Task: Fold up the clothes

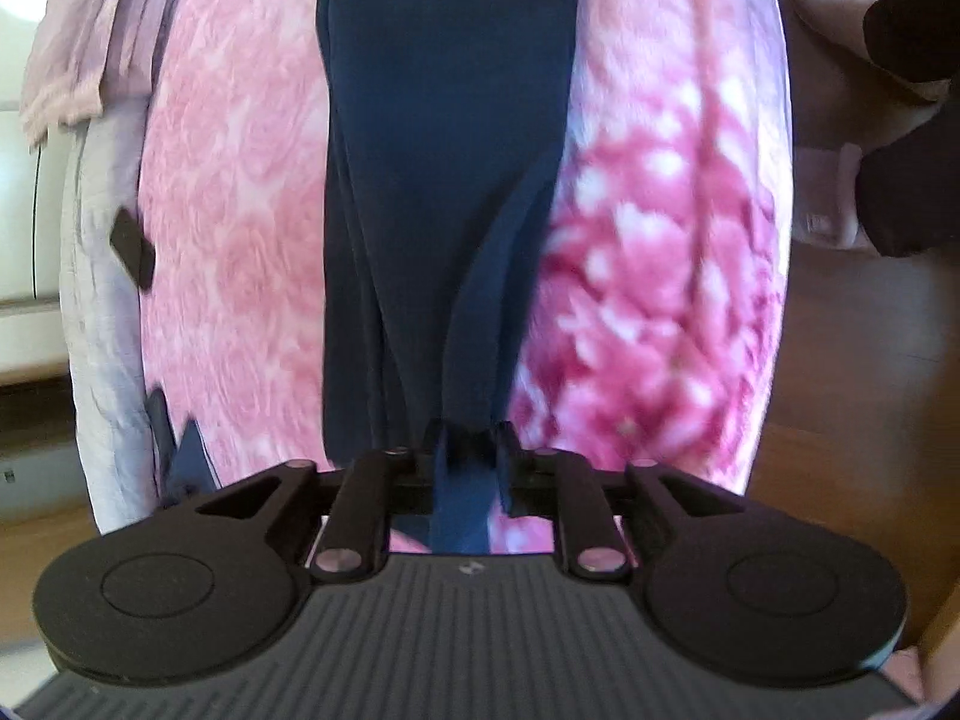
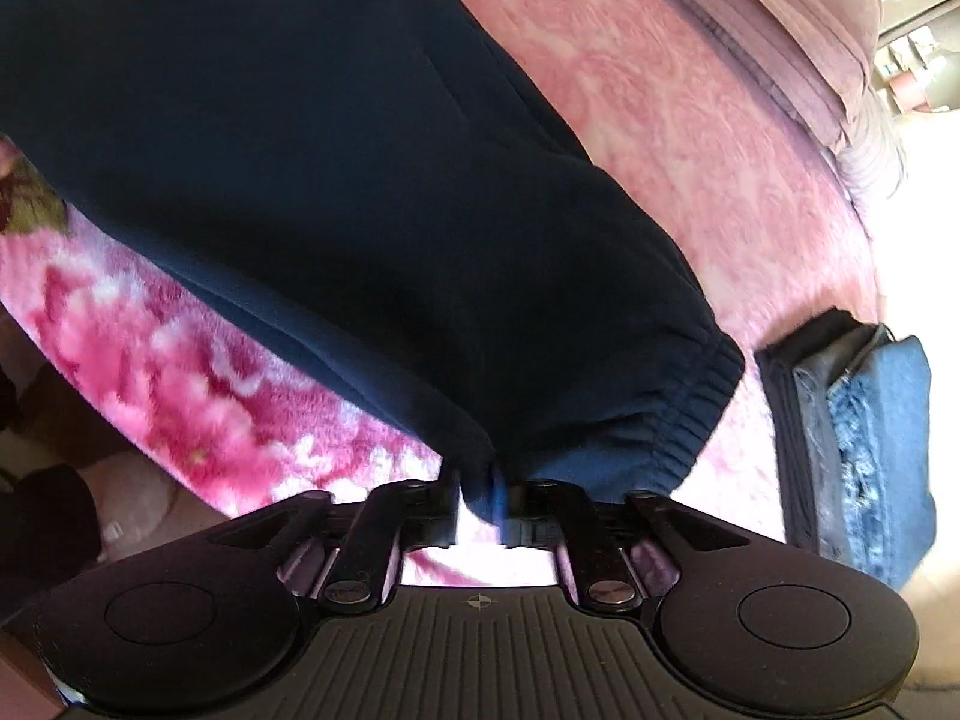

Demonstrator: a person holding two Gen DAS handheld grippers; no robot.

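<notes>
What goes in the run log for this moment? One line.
left hand-held gripper: shut on navy fleece garment | right hand-held gripper: shut on garment | pink plush blanket beneath

We find no readable text, no brand, number or sign in either wrist view, small mark on each gripper body too blurred to read

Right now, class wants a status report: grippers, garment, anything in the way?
Left gripper shut on navy garment. Right gripper shut on it near the elastic cuff. Garment over pink blanket. Folded stack beside, clear.
</notes>
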